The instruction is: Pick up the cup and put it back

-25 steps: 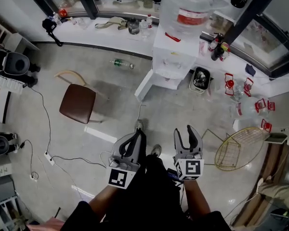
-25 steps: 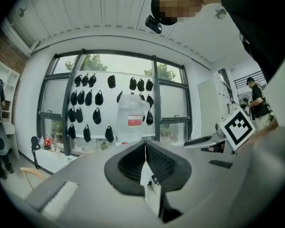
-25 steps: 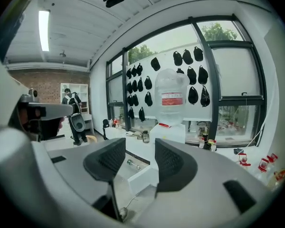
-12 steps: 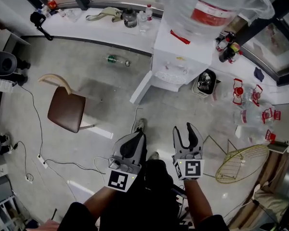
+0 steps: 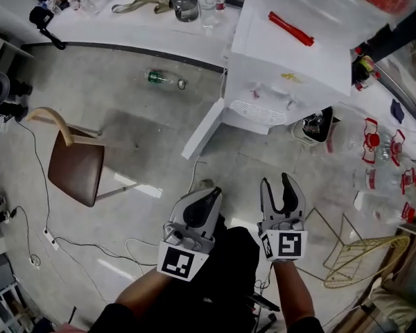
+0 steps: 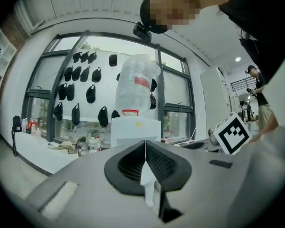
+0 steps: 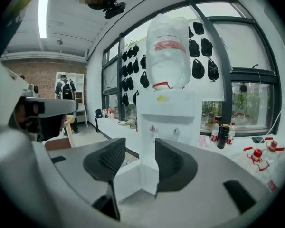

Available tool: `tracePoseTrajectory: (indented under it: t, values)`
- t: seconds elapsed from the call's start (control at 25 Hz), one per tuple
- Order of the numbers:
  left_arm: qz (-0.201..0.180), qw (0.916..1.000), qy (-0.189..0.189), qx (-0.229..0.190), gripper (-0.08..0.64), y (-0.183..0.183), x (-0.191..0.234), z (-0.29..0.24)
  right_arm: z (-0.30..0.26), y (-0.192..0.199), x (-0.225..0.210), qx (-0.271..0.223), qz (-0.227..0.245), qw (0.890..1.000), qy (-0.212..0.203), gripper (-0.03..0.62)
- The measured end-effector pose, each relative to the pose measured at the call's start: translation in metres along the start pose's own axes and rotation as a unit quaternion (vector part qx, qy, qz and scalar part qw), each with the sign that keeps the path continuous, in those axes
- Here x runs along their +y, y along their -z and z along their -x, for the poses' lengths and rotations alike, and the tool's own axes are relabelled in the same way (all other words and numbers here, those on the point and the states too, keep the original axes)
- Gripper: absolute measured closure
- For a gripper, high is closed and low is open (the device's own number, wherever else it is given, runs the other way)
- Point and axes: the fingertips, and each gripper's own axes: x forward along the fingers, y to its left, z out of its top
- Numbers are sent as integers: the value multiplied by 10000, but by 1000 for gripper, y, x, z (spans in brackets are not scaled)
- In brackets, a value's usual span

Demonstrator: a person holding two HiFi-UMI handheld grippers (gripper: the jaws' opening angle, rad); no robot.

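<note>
Ahead of left gripper [image 5: 211, 196] and right gripper [image 5: 277, 186]: cup too small to pick out, cannot tell where. White water dispenser [image 5: 291, 68] stands well in front, big bottle [image 7: 168, 51] on top. Left gripper jaws pressed together, nothing between. Right gripper jaws apart, empty. Brown chair [image 5: 73, 172] well left of left gripper.

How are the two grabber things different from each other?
The left gripper has its jaws pressed together; the right gripper has its jaws standing apart. The left gripper leans toward the right gripper, which points nearly straight ahead. Both are grey and empty.
</note>
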Motion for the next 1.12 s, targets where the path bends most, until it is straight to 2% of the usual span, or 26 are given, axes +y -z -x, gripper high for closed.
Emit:
tracePoseTrajectory:
  t: [0.36,0.56,0.76,0.92,1.12]
  values:
    - [-172,9996,208,34,552,160,32,-76,-82,149,-21,-140,67,9999,-42,405]
    - [10,9991,284,-329,552,224,41,-99,-109,213,-35,-414,183,9990,1,403]
    - [-233,9969,360,-653,552,259,44,-109,-126,243,-47,-789,180,9967,49,405]
    - [-242,9976,400,-517,552,284,43,-119,-127,258,-55,-842,116,9963,136,402]
    - [-514,9968,462,-406,552,295,41,-145,-153,283,-67,-611,121,9979,197,402]
